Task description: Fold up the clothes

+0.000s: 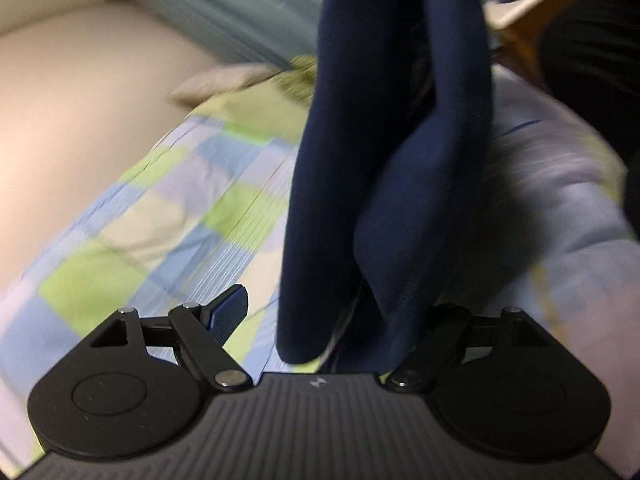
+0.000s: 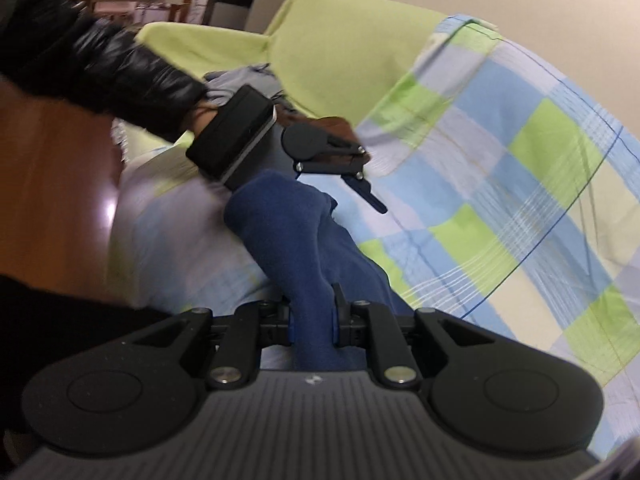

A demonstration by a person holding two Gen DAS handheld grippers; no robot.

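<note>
Ribbed grey housing and two black round pivot plates fill the bottom of both wrist views. On the right tool (image 2: 313, 320), the two fingers are pressed together on a bunched fold of the navy garment (image 2: 288, 232), pinching it just ahead of the linkages. From that pinch the cloth runs as a thick rope-like bundle, its long axis going away from the camera, up and to the left toward the left tool (image 2: 362, 184). It is a soft, matte knit, gathered into rounded folds, with a stitched hem line visible in the left wrist view.

In the left wrist view the navy garment (image 1: 392, 160) hangs lengthwise through the middle of the frame, from the top edge down to the tool's mouth. The left tool (image 1: 332, 316) shows one ribbed blue pad (image 1: 229, 312) standing clear to the left of the cloth; the other finger is hidden behind the fabric. Its jaws are spread, with the cloth lying between them rather than clamped.

A black glossy padded sleeve (image 2: 108, 72) reaches in from the upper left to the left tool, which is angled downward to the right. Beneath everything lies a bed covered in a checked sheet (image 2: 500, 184) of pale blue, green, cream and lilac squares.
</note>
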